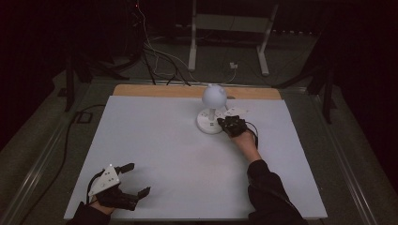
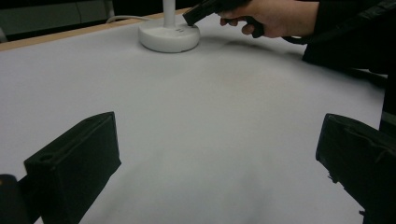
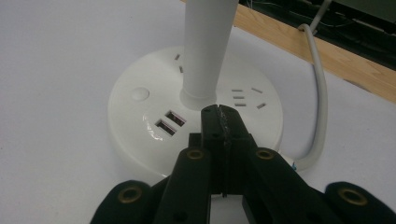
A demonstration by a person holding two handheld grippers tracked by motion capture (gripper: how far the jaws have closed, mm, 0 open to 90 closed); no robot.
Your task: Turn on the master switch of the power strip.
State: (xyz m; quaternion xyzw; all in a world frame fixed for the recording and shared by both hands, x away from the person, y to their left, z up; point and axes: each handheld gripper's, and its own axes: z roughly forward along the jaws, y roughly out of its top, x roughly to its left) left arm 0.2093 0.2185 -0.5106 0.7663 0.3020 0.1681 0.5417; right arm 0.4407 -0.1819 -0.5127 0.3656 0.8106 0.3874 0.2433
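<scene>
A white desk lamp with a globe head and a round base stands at the table's far middle. My right gripper is at the base's right side. In the right gripper view its jaws are shut with nothing between them, their tips over the base just in front of the stem, beside two USB ports. I cannot tell whether the tips touch the base. My left gripper rests at the near left corner, open and empty.
The base carries a round button and socket slots. A white cable runs from it toward the wooden far edge. White table cover spreads between the hands. Stands and cables lie on the floor beyond.
</scene>
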